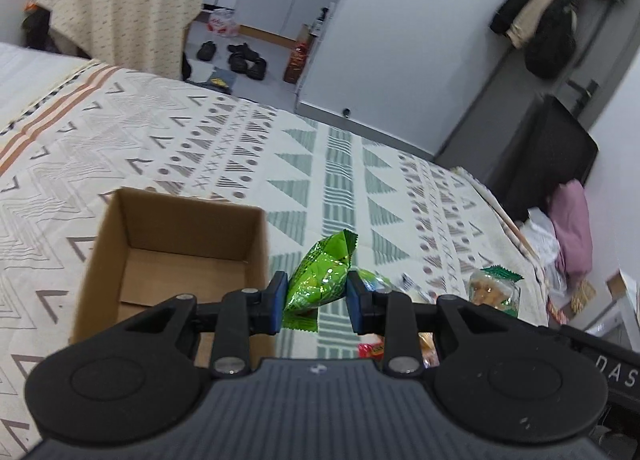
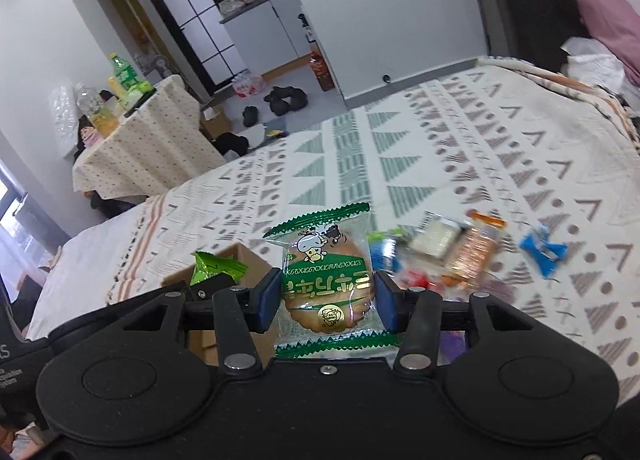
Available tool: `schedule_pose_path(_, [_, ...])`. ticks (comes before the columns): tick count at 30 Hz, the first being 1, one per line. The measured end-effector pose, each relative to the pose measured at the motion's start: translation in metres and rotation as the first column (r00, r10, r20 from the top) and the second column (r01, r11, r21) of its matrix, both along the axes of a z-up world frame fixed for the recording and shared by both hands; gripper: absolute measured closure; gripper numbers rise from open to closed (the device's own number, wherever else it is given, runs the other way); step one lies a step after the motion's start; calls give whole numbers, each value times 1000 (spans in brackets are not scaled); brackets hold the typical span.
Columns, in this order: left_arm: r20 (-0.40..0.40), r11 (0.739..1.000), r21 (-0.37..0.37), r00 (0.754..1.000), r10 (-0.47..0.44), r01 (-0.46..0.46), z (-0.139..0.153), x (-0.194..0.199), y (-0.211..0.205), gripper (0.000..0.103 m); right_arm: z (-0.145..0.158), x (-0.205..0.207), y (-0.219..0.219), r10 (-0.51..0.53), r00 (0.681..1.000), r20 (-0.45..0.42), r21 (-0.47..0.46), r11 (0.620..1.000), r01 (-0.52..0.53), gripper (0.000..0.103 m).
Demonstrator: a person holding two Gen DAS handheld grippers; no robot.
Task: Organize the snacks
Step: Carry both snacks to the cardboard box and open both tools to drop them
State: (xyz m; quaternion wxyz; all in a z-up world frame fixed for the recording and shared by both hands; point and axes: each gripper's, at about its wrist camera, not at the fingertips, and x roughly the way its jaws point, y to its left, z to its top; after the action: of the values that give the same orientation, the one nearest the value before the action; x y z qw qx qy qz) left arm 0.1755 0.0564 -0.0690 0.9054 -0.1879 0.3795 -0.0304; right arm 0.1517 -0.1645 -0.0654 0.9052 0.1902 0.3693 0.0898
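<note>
My left gripper [image 1: 317, 302] is shut on a shiny green snack packet [image 1: 320, 278] and holds it above the bed, just right of an open, empty cardboard box [image 1: 176, 256]. My right gripper [image 2: 326, 300] is shut on a clear, green-trimmed packet holding a round brown cake [image 2: 326, 280]. That cake packet also shows in the left wrist view [image 1: 496, 288]. The green packet [image 2: 216, 266] and the box [image 2: 256, 260] show at the left of the right wrist view.
Several loose snacks lie on the patterned bedspread [image 2: 440, 147]: an orange wafer packet [image 2: 476, 248], a white packet [image 2: 436, 236], a blue packet [image 2: 544, 250] and red pieces [image 2: 420, 282]. A clothed side table [image 1: 120, 3] with bottles stands beyond the bed. Shoes [image 1: 244, 57] lie on the floor.
</note>
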Motion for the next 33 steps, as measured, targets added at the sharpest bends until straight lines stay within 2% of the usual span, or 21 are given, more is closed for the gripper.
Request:
schedule_pose_path(7, [-9, 996, -36, 996, 85, -86, -3, 12, 41, 73, 4, 16, 37, 52, 998, 20, 1, 999, -52, 55])
schedule_pose_path(11, [-54, 985, -76, 987, 152, -156, -15, 21, 70, 73, 0, 23, 58, 89, 996, 12, 3, 996, -89, 55])
schedule_pose_path(15, [-66, 973, -111, 978, 196, -203, -18, 24, 96, 73, -7, 32, 80, 127, 992, -2, 7, 992, -127, 55])
schedule_pose_path(19, [-73, 964, -118, 970, 231, -238, -21, 30, 114, 73, -13, 43, 102, 159, 987, -22, 12, 987, -159, 55])
schedule_pose_path(25, [-124, 959, -109, 960, 250, -263, -36, 40, 122, 73, -27, 59, 125, 182, 982, -55, 11, 983, -182, 55])
schedule_pose_path(27, [-131, 960, -81, 958, 255, -267, -37, 44, 121, 69, -30, 63, 129, 185, 981, -61, 13, 983, -184, 55])
schedule_pose_path(29, [-144, 960, -88, 957, 253, -267, -40, 47, 121, 65, -33, 67, 132, 185, 980, -67, 15, 983, -185, 55])
schedule_pose_path(31, [-154, 956, -98, 953, 261, -278, -41, 48, 123, 58, -35, 71, 135, 180, 981, -71, 17, 984, -179, 55])
schedule_pose_path(33, [-146, 953, -87, 950, 276, -290, -40, 48, 123, 47, -37, 74, 136, 176, 982, -73, 19, 984, -175, 55])
